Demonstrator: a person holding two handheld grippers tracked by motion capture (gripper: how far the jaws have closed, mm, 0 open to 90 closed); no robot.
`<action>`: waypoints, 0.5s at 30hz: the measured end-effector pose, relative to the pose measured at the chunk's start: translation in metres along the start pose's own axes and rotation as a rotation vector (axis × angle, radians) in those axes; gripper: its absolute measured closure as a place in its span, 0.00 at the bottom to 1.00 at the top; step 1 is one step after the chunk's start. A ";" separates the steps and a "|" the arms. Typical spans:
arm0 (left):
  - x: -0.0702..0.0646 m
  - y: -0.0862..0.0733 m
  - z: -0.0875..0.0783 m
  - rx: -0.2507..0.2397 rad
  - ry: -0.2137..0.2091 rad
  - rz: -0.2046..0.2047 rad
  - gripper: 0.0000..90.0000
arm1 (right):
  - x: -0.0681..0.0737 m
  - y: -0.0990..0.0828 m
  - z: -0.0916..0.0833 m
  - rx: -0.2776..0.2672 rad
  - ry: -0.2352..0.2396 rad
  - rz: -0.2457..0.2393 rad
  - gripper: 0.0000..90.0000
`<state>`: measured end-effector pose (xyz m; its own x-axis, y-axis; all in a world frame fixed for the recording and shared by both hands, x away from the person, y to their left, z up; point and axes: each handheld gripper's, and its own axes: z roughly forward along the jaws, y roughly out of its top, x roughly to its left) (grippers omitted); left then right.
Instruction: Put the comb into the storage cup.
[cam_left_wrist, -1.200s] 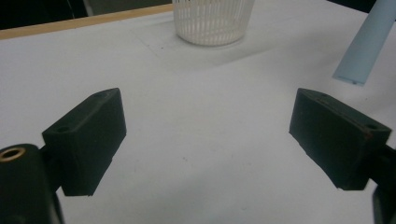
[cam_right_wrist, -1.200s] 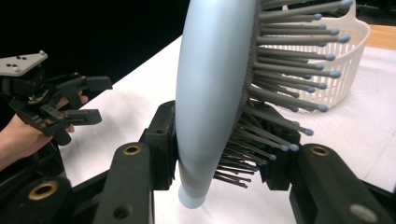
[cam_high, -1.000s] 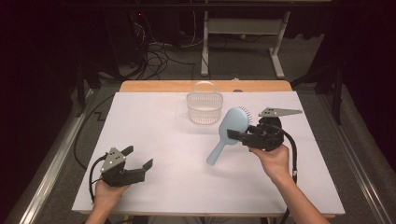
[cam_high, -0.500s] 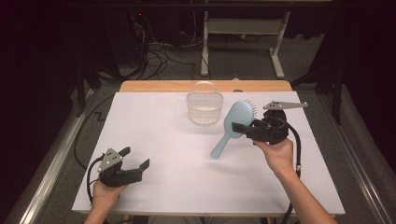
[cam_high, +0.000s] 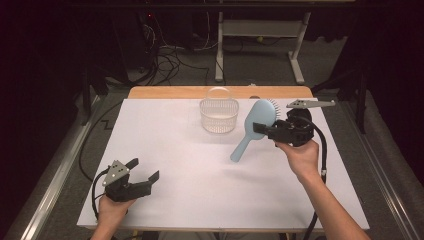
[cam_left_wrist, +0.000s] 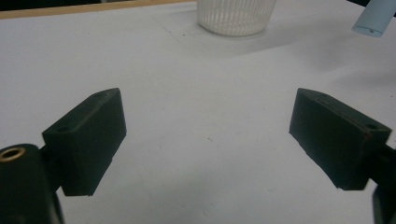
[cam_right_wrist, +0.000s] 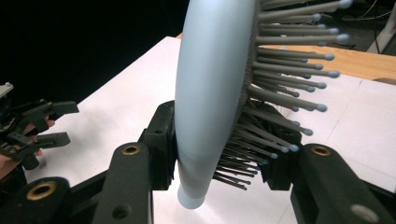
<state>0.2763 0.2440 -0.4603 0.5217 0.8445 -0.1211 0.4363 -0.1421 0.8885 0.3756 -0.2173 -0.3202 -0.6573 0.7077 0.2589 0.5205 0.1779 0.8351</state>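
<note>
Since a second ago the right gripper (cam_high: 267, 131) has carried the light blue hairbrush (cam_high: 252, 129) up and toward the far right of the table; left gripper (cam_high: 145, 172) has barely shifted at the near left corner.

Near: left gripper held low over the white table (cam_high: 200, 190) by the left hand (cam_high: 111, 210), jaws spread wide, nothing between them. Left gripper view: both black jaws well apart over bare white surface, the basket's base (cam_left_wrist: 236, 17) far ahead, the brush's handle tip (cam_left_wrist: 375, 18) at upper right.

Middle: hairbrush is off the table, tilted, handle end pointing down toward the near left, head up toward the far right. Faint shadow under it on the table.

Right side: right hand (cam_high: 301, 157) holds the right gripper, jaws clamped on the brush where head meets handle. Right gripper view: one jaw against the smooth blue back (cam_right_wrist: 210, 93), the other pushed into the bristles (cam_right_wrist: 280, 102); left gripper (cam_right_wrist: 32, 126) visible farther off at left edge.

Far: clear ribbed plastic basket (cam_high: 219, 115) standing upright, just left of the brush head, apart from it. Wooden table edge (cam_high: 165, 92) behind, then cables on the floor (cam_high: 165, 62) and a white desk frame (cam_high: 260, 35).
</note>
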 end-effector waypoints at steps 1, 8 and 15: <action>0.000 0.000 0.000 0.001 -0.002 0.000 0.11 | 0.000 0.001 0.000 -0.001 -0.004 0.000 0.62; -0.001 0.000 0.002 0.009 -0.007 -0.004 0.12 | -0.003 0.012 0.000 -0.009 -0.017 -0.001 0.62; -0.001 0.000 0.002 0.009 -0.013 -0.004 0.12 | -0.005 0.023 0.004 -0.021 -0.029 -0.003 0.62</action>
<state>0.2772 0.2420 -0.4613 0.5294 0.8384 -0.1301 0.4450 -0.1438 0.8839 0.3927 -0.2143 -0.3041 -0.6428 0.7266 0.2426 0.5067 0.1659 0.8460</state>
